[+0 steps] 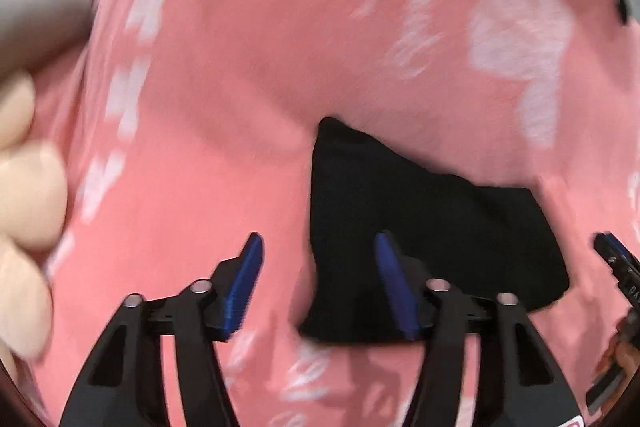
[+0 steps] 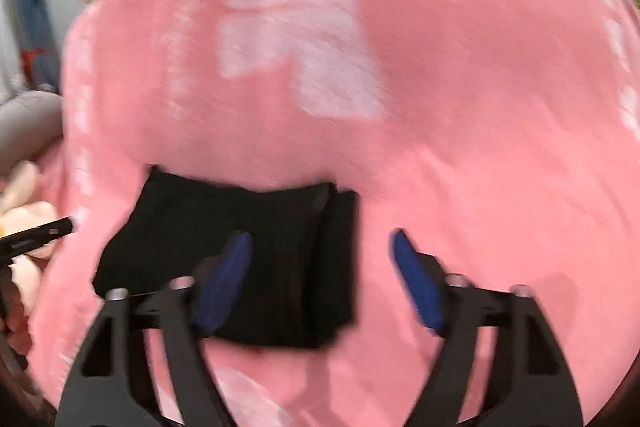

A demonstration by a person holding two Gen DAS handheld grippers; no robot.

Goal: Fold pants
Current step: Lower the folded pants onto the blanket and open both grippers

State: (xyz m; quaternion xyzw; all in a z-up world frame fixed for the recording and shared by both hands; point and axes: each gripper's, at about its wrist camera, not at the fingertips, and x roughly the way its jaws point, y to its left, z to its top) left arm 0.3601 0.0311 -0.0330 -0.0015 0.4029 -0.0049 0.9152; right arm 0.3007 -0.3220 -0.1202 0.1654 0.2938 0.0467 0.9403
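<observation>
The black pants [image 1: 432, 227] lie folded into a small compact bundle on a pink blanket [image 1: 248, 75]. They also show in the right wrist view [image 2: 248, 251], with layered folded edges on their right side. My left gripper [image 1: 318, 283] is open and empty, hovering over the bundle's left edge. My right gripper [image 2: 322, 279] is open and empty, over the bundle's right part. The right gripper's tip [image 1: 616, 259] shows at the right edge of the left wrist view; the left gripper's tip [image 2: 40, 233] shows at the left edge of the right wrist view.
The pink blanket with white patterns [image 2: 304, 39] covers the surface. A cream plush toy [image 1: 24, 211] and a grey soft object [image 1: 40, 23] lie at the blanket's left edge. Both frames are motion-blurred.
</observation>
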